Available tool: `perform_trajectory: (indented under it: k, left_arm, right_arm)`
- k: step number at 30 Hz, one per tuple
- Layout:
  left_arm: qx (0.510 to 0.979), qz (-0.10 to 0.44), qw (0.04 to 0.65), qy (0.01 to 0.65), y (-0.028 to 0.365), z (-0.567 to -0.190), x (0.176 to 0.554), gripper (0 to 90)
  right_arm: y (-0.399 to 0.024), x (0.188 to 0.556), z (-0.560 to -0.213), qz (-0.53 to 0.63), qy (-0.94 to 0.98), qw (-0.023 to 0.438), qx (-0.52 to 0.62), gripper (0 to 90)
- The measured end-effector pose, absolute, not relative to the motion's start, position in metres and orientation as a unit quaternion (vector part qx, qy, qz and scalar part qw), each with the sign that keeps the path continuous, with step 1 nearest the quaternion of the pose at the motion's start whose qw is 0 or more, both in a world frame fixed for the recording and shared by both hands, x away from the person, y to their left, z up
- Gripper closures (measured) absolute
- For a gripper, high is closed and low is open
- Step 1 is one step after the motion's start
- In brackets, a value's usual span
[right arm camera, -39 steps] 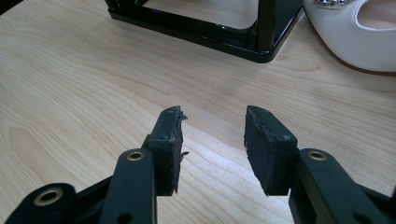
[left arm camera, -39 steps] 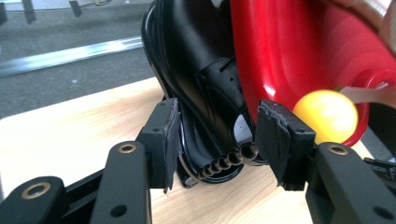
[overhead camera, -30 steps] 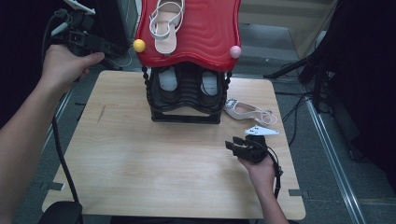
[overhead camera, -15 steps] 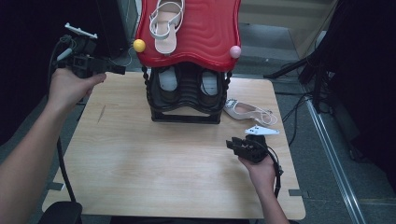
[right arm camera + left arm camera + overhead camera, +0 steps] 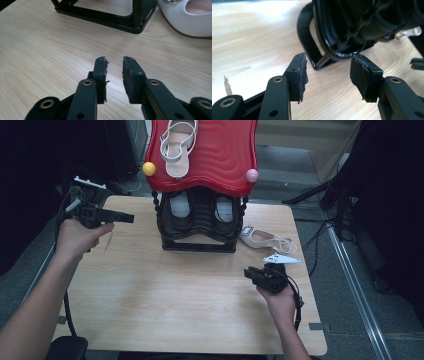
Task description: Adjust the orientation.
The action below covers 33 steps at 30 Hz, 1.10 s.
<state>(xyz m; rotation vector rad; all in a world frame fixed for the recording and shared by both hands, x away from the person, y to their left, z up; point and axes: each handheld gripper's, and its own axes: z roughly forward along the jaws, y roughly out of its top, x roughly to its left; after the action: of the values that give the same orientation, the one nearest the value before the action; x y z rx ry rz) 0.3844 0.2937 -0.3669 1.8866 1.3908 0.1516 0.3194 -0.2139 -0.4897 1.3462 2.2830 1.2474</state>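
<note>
A black shoe rack (image 5: 200,227) with a red wavy top (image 5: 220,155) stands at the back of the wooden table (image 5: 150,295). A white sandal (image 5: 176,145) lies on the red top. A white shoe (image 5: 262,238) (image 5: 192,22) lies on the table to the right of the rack. My left gripper (image 5: 127,217) (image 5: 328,62) is open and empty, left of the rack, and points at its black base (image 5: 309,47). My right gripper (image 5: 251,274) (image 5: 115,61) hovers low over bare wood in front of the shoe. Its jaws have just been closing; a narrow gap remains, with nothing in it.
A yellow ball (image 5: 149,168) and a pink ball (image 5: 252,175) sit at the front corners of the red top. Pale shoes (image 5: 180,205) rest inside the rack. Cables and dark stands (image 5: 340,200) crowd the floor to the right of the table.
My left hand has come down from beside the red top to table level at the rack's left. The right hand has stayed put.
</note>
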Motion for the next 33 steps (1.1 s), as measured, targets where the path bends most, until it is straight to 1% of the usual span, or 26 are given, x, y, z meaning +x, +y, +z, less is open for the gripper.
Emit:
perform_trajectory:
  k: [5, 8, 11, 15, 21, 24, 27, 33]
  left_arm:
    - [0.738, 0.052, 0.391, 0.548, 0.292, -0.388, 0.373, 47.1]
    - [0.741, 0.05, 0.384, 0.548, 0.288, -0.401, 0.368, 46.7]
    - [0.739, 0.044, 0.392, 0.546, 0.286, -0.413, 0.362, 46.5]
    - [0.743, 0.039, 0.389, 0.544, 0.282, -0.428, 0.358, 46.4]
    - [0.741, 0.03, 0.393, 0.544, 0.277, -0.45, 0.347, 45.3]
    - [0.745, 0.04, 0.385, 0.544, 0.274, -0.454, 0.345, 45.1]
    - [0.745, 0.035, 0.392, 0.538, 0.272, -0.456, 0.341, 44.9]
    - [0.745, 0.043, 0.401, 0.531, 0.27, -0.457, 0.334, 44.3]
  right_arm:
    - [-0.214, 0.32, -0.49, 0.422, 0.776, 0.106, 0.456, 77.5]
    - [-0.214, 0.321, -0.49, 0.42, 0.777, 0.108, 0.457, 79.5]
    - [-0.214, 0.322, -0.491, 0.418, 0.777, 0.107, 0.458, 80.9]
    - [-0.214, 0.323, -0.491, 0.418, 0.777, 0.109, 0.459, 81.7]
    - [-0.218, 0.325, -0.49, 0.419, 0.77, 0.113, 0.469, 88.0]
    - [-0.22, 0.328, -0.489, 0.41, 0.773, 0.129, 0.466, 90.0]
    - [-0.224, 0.333, -0.488, 0.408, 0.769, 0.131, 0.474, 90.0]
    - [-0.23, 0.339, -0.489, 0.403, 0.768, 0.138, 0.478, 90.0]
